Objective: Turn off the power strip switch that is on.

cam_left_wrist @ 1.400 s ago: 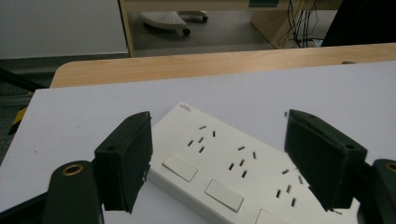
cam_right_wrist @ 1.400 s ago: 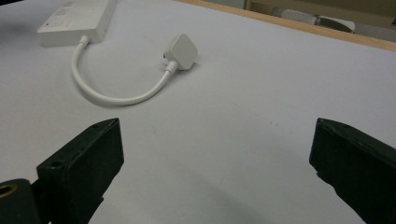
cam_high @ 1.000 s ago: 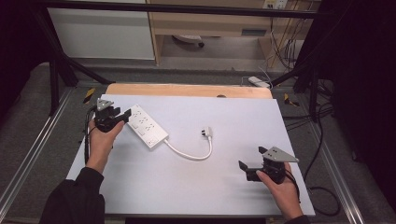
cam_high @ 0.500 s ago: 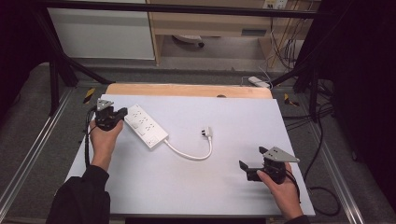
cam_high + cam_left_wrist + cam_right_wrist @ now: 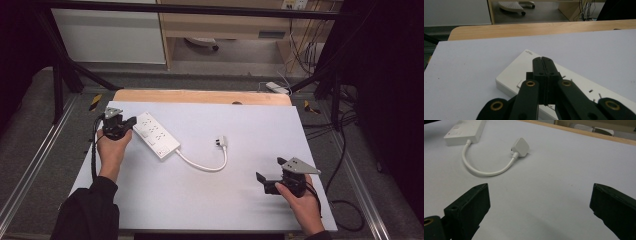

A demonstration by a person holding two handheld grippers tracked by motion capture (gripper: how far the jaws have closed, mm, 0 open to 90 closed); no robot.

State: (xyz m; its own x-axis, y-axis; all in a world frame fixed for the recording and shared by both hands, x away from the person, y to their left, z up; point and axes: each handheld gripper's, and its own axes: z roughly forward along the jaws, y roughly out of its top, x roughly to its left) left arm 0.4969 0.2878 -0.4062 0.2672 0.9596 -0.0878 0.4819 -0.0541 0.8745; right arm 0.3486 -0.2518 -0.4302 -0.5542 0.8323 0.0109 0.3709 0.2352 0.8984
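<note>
Your left gripper (image 5: 543, 65), jaws pressed together on nothing, sits at the near end of the white rectangular plastic power strip (image 5: 157, 135) (long axis running diagonally toward the desk's (image 5: 250, 210) middle). Your right gripper (image 5: 267, 182), jaws wide apart, waits well away.

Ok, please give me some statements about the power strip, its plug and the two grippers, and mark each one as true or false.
1. The left gripper has its jaws shut, with nothing between them. True; they have just been closing.
2. The right gripper is shut on the plug. False: its jaws stand wide open, and the plug lies apart from it on the table.
3. The power strip lies flat on the table. True.
4. The cable is stretched out straight. False: it bends in a curve from strip to plug.
5. The left gripper is above the end of the power strip. True.
</note>
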